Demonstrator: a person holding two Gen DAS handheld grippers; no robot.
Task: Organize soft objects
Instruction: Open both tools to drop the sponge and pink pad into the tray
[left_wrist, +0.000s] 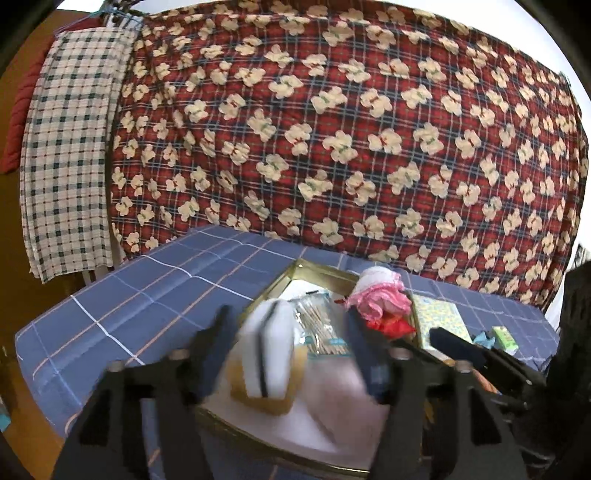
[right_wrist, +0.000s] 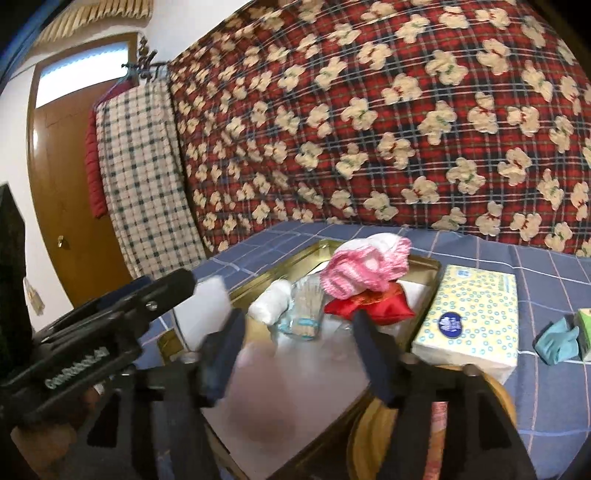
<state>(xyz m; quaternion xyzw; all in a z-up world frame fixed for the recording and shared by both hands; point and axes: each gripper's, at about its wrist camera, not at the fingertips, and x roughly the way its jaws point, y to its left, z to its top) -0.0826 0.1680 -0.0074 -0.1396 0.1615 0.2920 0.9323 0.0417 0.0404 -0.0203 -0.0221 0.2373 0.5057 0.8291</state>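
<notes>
Over gold tray: both tongs spread, left tongs straddling sponge.

You see a big red blanket with cream bears hanging behind the blue checked table cover. A brown door stands by the white wall.

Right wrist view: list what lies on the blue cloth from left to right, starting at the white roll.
White roll → packet of wooden sticks → red pouch → tissue pack → teal cloth → green box.
</notes>
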